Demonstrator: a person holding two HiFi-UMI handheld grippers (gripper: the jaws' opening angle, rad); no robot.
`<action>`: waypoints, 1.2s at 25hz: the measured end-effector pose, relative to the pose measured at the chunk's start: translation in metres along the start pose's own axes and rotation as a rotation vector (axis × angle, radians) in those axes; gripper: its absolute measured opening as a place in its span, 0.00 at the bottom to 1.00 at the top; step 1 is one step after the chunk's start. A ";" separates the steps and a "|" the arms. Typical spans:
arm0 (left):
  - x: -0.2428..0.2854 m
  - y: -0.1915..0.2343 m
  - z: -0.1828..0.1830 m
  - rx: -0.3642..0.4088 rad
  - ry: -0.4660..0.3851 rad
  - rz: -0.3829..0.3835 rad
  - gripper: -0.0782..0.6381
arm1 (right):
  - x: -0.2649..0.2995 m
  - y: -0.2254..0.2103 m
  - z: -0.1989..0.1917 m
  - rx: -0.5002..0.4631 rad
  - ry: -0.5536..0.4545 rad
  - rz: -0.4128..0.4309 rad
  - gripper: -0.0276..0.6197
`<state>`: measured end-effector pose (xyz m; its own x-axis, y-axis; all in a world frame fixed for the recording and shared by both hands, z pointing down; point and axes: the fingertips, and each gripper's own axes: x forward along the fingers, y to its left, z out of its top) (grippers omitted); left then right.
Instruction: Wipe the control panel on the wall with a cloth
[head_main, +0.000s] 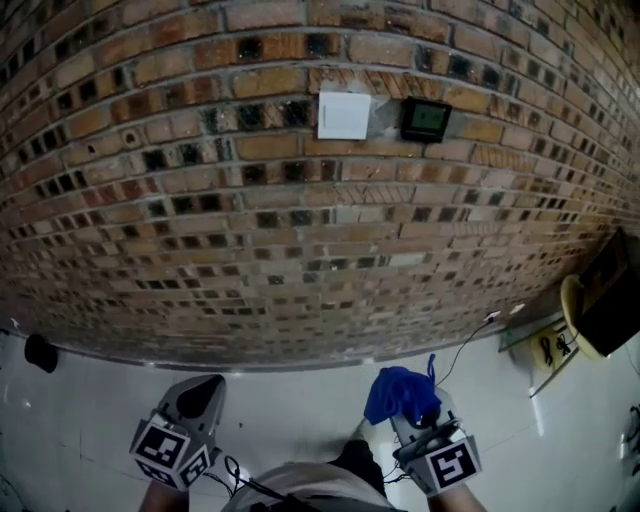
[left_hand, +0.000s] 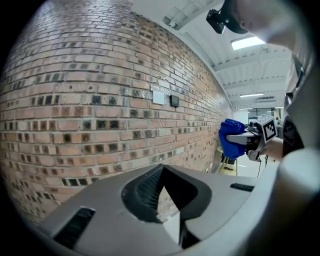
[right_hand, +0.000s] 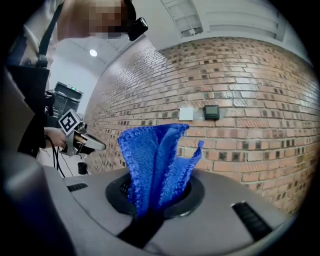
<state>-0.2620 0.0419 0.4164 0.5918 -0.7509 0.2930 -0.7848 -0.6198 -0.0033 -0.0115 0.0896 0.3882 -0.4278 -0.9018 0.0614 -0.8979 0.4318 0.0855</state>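
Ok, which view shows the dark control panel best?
The head view: the dark control panel faces it squarely, beside the white plate. The right gripper view shows it smaller, beyond the blue cloth; the left gripper view, tiny and oblique.

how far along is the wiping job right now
Done: the blue cloth is clamped in the right gripper. In hand: no wiping is under way. Both grippers hang low, well below the dark control panel on the brick wall, and the left gripper is shut and empty. Left: raise the cloth to the panel and wipe it.
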 end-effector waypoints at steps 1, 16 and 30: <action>-0.007 0.002 -0.003 -0.001 0.003 -0.011 0.11 | -0.006 0.010 0.000 0.011 0.010 -0.012 0.18; -0.035 -0.022 -0.008 0.003 -0.036 -0.148 0.11 | -0.064 0.072 0.014 0.002 0.028 -0.085 0.18; -0.057 -0.020 -0.012 -0.009 -0.050 -0.148 0.11 | -0.059 0.095 0.024 -0.026 0.014 -0.048 0.18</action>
<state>-0.2821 0.0999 0.4110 0.7094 -0.6622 0.2413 -0.6899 -0.7225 0.0454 -0.0739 0.1830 0.3688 -0.3823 -0.9214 0.0702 -0.9145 0.3881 0.1143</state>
